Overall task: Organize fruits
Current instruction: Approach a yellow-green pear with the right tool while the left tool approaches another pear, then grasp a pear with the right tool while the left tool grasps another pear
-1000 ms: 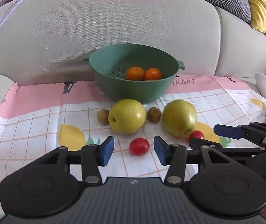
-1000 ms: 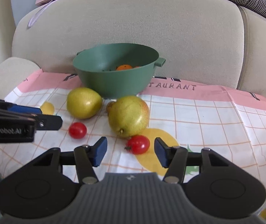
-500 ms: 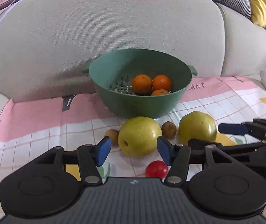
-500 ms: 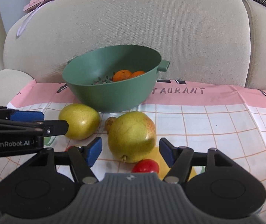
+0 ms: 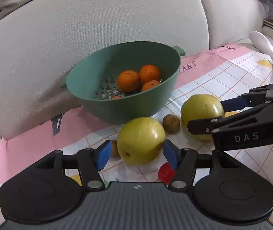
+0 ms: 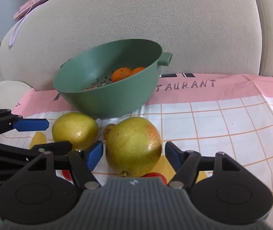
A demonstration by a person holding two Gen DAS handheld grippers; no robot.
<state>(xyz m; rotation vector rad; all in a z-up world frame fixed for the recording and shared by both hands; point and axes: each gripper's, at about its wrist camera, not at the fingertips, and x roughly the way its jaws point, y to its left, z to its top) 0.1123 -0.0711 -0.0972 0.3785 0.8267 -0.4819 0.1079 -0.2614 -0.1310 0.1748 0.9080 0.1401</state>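
A green colander (image 5: 90, 103) (image 6: 105, 103) holding several oranges (image 5: 128, 80) (image 6: 120, 74) stands on the checked cloth against the sofa back. Two yellow-green pears lie in front of it. My left gripper (image 5: 136, 154) is open with its pads on either side of the left pear (image 5: 140, 140) (image 6: 74, 129). My right gripper (image 6: 133, 154) is open around the right pear (image 6: 133, 146) (image 5: 201, 111). Two small brown fruits (image 5: 171, 123) lie between the pears. Red cherry tomatoes (image 5: 166, 172) (image 6: 155, 176) lie just under the grippers.
The pink and checked cloth (image 6: 222, 118) covers the sofa seat. The sofa backrest (image 5: 98, 19) rises right behind the colander. A person's socked foot (image 5: 264, 46) rests at the far right. A pink "Butterfly" tag (image 6: 30, 6) sits on top of the backrest.
Both grippers have moved forward past the tomatoes. Each now has a pear between its open fingers, and the colander looks closer.
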